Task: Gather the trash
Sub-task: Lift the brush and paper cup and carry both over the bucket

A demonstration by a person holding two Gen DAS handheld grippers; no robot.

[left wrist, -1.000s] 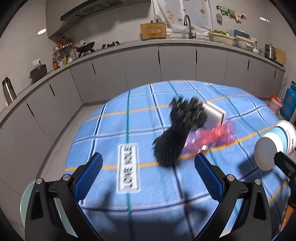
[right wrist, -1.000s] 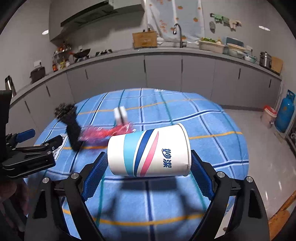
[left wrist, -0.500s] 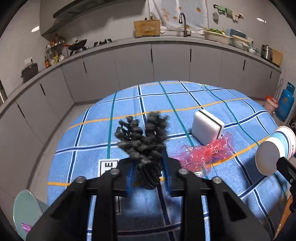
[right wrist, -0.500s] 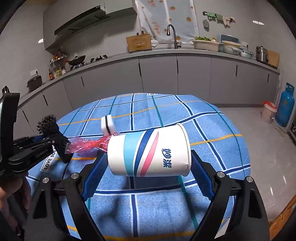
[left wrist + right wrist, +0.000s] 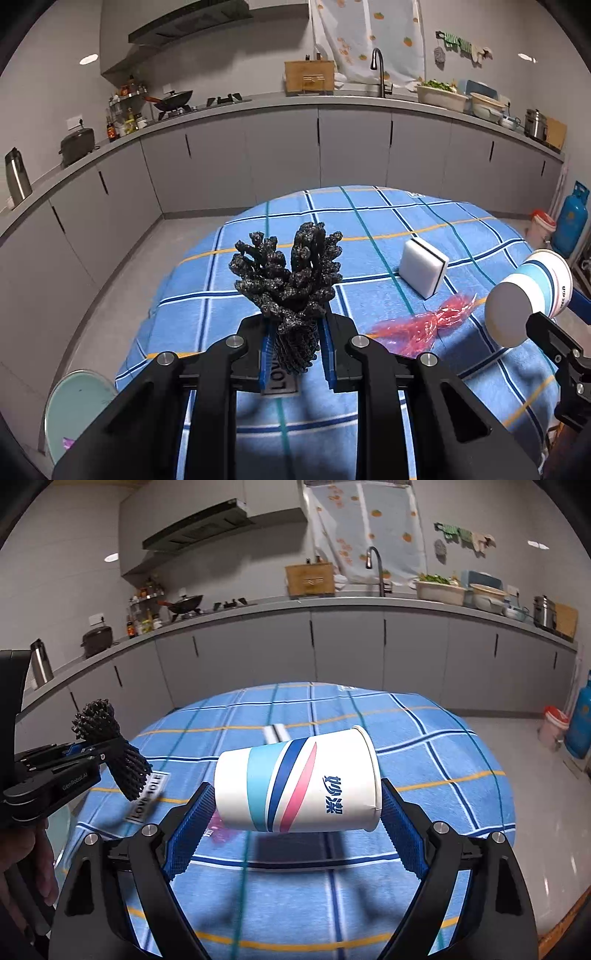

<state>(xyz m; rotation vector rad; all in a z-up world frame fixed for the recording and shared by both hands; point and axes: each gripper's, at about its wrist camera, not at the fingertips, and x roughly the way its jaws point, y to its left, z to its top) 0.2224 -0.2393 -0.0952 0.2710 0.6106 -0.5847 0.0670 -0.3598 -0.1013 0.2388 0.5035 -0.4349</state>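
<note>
The black scrubber is now clamped in my left gripper and lifted clear of the tablecloth; a second ago it lay on the cloth with those jaws spread wide around it, and half a second ago they had just closed on it. In the right wrist view I see it hanging off the left gripper's tips with air between it and the table, so the pickup has held. The blue pads press on its lower half, with the knobbly top standing up above them. My right gripper keeps its grip on the paper cup, lying sideways between the pads with its mouth to the right, as it did throughout. So I judge two pieces of trash are in hand and both grippers are full. Still on the cloth are the pink wrapper and, just beyond it, the white sponge, which may not be trash at all. A pale green bin sits on the floor low on my left, near the table edge; that looks like the place to drop the scrubber before I return for the wrapper.
</note>
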